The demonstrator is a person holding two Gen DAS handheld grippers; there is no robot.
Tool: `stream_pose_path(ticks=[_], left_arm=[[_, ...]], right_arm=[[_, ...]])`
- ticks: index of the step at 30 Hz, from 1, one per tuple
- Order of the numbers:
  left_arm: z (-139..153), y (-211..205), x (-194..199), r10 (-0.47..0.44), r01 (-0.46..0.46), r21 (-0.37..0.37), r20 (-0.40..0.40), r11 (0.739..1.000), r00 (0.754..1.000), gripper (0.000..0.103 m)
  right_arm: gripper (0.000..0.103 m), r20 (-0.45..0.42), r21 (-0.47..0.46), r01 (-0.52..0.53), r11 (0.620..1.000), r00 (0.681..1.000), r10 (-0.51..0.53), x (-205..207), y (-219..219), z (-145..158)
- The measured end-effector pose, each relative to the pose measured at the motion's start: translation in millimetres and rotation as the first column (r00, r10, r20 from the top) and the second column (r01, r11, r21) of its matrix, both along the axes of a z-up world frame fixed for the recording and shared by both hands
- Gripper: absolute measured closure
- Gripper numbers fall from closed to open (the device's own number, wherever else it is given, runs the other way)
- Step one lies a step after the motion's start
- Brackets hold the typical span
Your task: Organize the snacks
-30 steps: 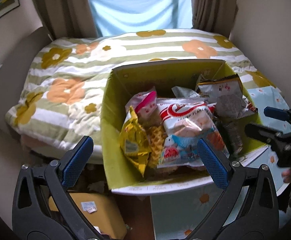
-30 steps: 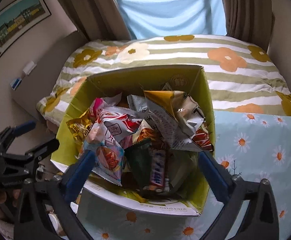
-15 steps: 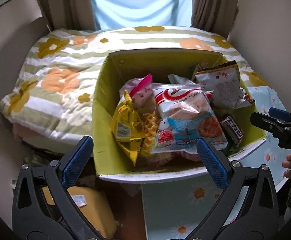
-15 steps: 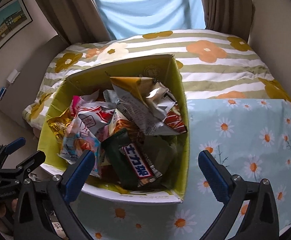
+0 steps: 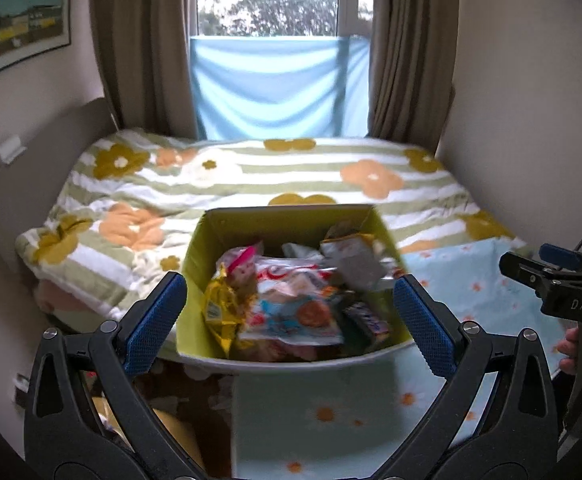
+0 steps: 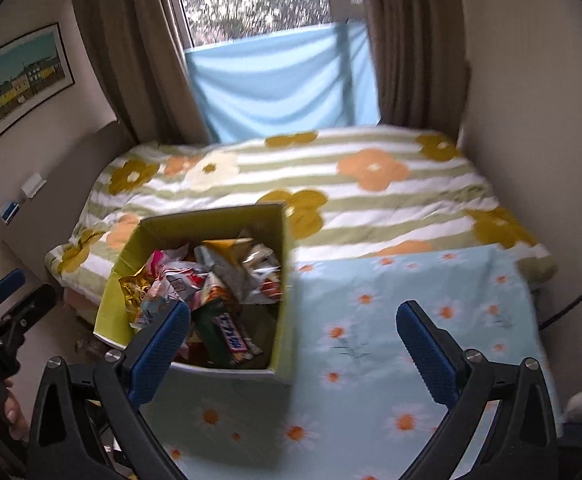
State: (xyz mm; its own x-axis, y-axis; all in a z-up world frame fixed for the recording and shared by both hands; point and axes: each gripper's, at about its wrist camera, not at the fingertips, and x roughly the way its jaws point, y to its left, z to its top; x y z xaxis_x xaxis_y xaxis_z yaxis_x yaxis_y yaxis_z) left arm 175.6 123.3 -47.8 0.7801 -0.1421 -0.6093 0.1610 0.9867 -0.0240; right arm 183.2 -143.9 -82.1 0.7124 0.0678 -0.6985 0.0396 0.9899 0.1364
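A yellow-green cardboard box (image 5: 199,264) full of snack packets stands at the left edge of a light blue daisy cloth (image 5: 471,300). It holds a yellow packet (image 5: 221,312), a red and white biscuit bag (image 5: 295,312) and a dark chocolate bar (image 6: 231,336). The box also shows in the right wrist view (image 6: 121,276). My left gripper (image 5: 289,322) is open and empty, held back from the box's near side. My right gripper (image 6: 293,346) is open and empty, above the box's right wall and the daisy cloth (image 6: 411,340).
A bed with a striped flower quilt (image 5: 251,176) lies behind the box. Brown curtains and a window with a blue sheet (image 5: 279,88) are at the back. A framed picture (image 6: 15,84) hangs on the left wall. Clutter lies on the floor (image 5: 179,432) below the box.
Both grippers have pulled back and tilted up from the box, so it looks smaller and the window has come into view. The right gripper has shifted right over the daisy cloth. Both stay open.
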Motion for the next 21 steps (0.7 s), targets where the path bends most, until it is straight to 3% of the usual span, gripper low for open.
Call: stream_pose_path(ticks=[3, 8, 14, 21], left_arm=[[14, -8, -37, 0.003, -0.001, -0.055, 0.033, 0.999, 0.999, 0.001], [27, -23, -89, 0.020, -0.016, -0.057, 0.076, 0.998, 0.997, 0.001], [36, -36, -141, 0.037, -0.030, -0.053, 0.131, 0.998, 0.991, 0.001], [39, -49, -164, 0.026, -0.020, -0.039, 0.158, 0.999, 0.987, 0.001]], right_arm=[[0.000, 0.053, -0.030, 0.016, 0.999, 0.998, -0.014, -35, -13, 22], [0.000, 0.143, -0.097, 0.038, 0.995, 0.989, -0.024, -87, -24, 47], [0.000, 0.177, -0.102, 0.051, 0.993, 0.984, -0.032, -134, -32, 48], [0.000, 0.221, -0.105, 0.078, 0.991, 0.974, -0.053, -162, -41, 53]])
